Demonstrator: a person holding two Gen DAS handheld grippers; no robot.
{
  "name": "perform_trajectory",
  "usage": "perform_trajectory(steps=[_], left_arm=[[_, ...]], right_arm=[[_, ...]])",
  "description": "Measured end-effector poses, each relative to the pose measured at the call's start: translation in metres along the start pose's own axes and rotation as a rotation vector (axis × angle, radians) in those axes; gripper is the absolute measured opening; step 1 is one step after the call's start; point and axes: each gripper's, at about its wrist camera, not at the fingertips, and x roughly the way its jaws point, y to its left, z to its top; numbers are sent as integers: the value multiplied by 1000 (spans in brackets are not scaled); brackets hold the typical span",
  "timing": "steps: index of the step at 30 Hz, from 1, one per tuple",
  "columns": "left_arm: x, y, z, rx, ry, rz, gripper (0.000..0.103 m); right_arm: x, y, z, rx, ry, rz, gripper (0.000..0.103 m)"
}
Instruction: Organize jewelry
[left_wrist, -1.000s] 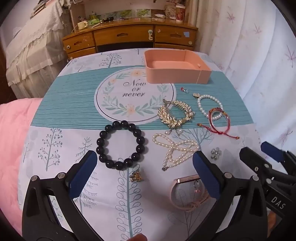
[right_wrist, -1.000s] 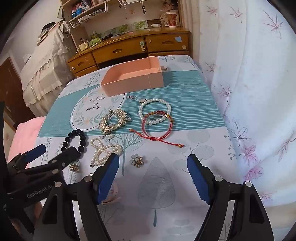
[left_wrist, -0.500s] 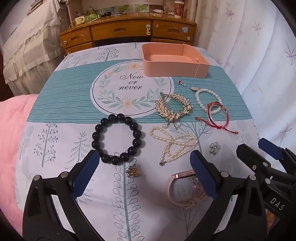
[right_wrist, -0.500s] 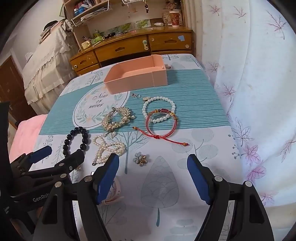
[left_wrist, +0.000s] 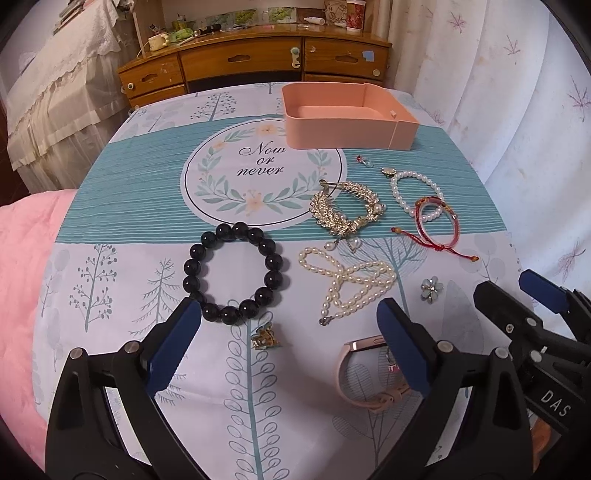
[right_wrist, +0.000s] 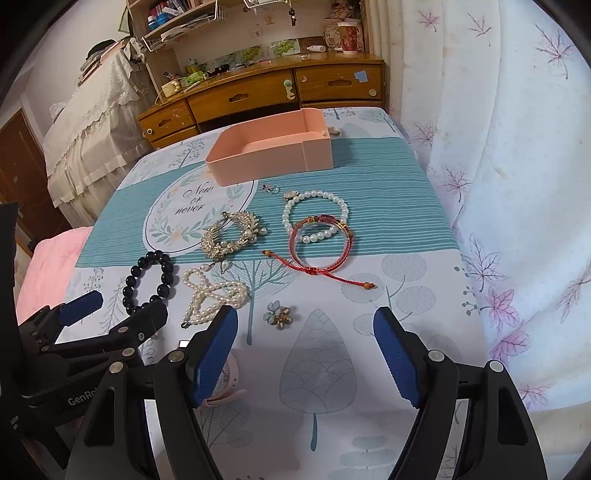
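Jewelry lies spread on the patterned tablecloth: a black bead bracelet (left_wrist: 234, 272), a pearl strand (left_wrist: 351, 282), a gold leaf bracelet (left_wrist: 345, 208), a white pearl bracelet (left_wrist: 415, 192), a red cord bracelet (left_wrist: 437, 225), a flower brooch (left_wrist: 431, 288), a small gold piece (left_wrist: 264, 338) and a pink watch (left_wrist: 364, 373). An empty pink box (left_wrist: 347, 112) stands behind them. My left gripper (left_wrist: 288, 345) is open above the near table, between the gold piece and the watch. My right gripper (right_wrist: 304, 352) is open and empty, just in front of the flower brooch (right_wrist: 279, 315).
A wooden dresser (left_wrist: 255, 64) with clutter stands behind the table. A white curtain (right_wrist: 498, 147) hangs at the right. A pink blanket (left_wrist: 22, 258) lies at the left. A tiny charm (left_wrist: 364, 160) lies in front of the box.
Both grippers have eased slightly forward over the table and stayed open. The jewelry has not moved.
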Motion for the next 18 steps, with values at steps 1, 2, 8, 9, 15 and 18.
perform_trajectory(steps=[1, 2, 8, 9, 15, 18], left_arm=[[0, 0, 0, 1, 0, 2, 95], [0, 0, 0, 1, 0, 4, 95], [0, -1, -2, -4, 4, 0, 95], [0, -1, -3, -4, 5, -1, 95], [-2, -3, -3, 0, 5, -2, 95], [-3, -2, -2, 1, 6, -8, 95]], right_arm=[[0, 0, 0, 0, 0, 1, 77], [0, 0, 0, 0, 1, 2, 77], [0, -1, 1, 1, 2, 2, 77], [0, 0, 0, 0, 1, 2, 77], [0, 0, 0, -1, 3, 1, 77], [0, -1, 1, 0, 2, 2, 77]])
